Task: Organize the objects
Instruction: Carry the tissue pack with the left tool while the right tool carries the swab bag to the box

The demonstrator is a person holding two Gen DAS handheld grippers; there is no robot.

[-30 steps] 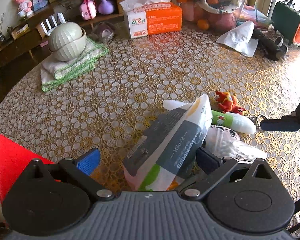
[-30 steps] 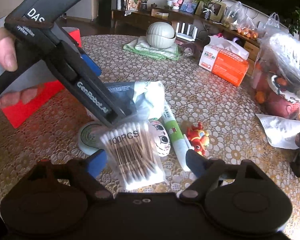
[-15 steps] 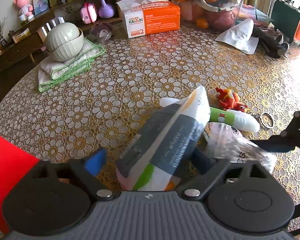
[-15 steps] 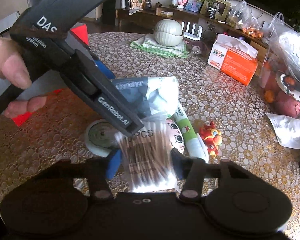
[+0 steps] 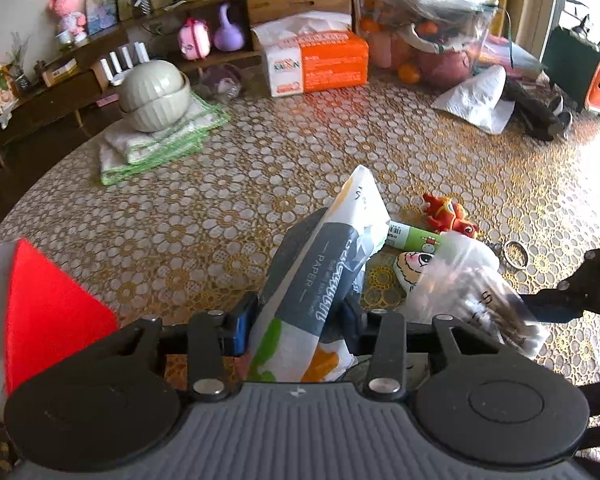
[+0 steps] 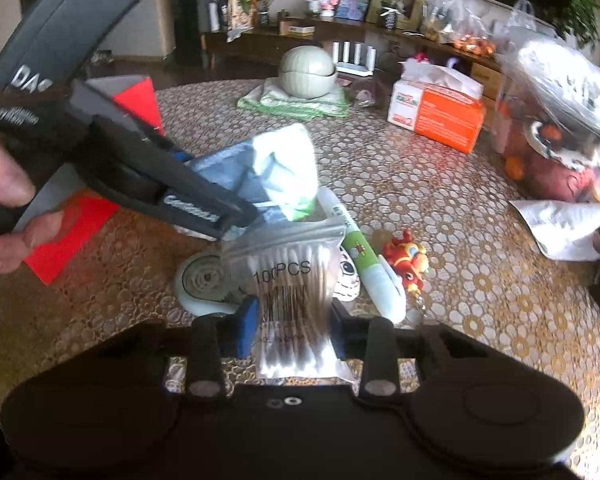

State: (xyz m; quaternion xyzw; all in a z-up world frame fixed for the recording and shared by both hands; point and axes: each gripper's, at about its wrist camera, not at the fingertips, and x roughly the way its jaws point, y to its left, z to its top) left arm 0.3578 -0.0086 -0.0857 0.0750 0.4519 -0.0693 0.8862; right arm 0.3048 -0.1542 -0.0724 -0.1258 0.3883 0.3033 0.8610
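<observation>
The left gripper [image 5: 296, 326] squeezes a grey-and-white soft paper tissue pack [image 5: 320, 280] between its fingers. The right gripper [image 6: 294, 326] squeezes a clear plastic bag of cotton swabs [image 6: 292, 300], both above the lace-patterned tabletop [image 5: 220, 208].

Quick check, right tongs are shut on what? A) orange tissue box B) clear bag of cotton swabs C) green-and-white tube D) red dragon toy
B: in the right wrist view the right tongs pinch the clear plastic bag of cotton swabs printed "100PCS", while the red dragon toy lies on the table.
</observation>
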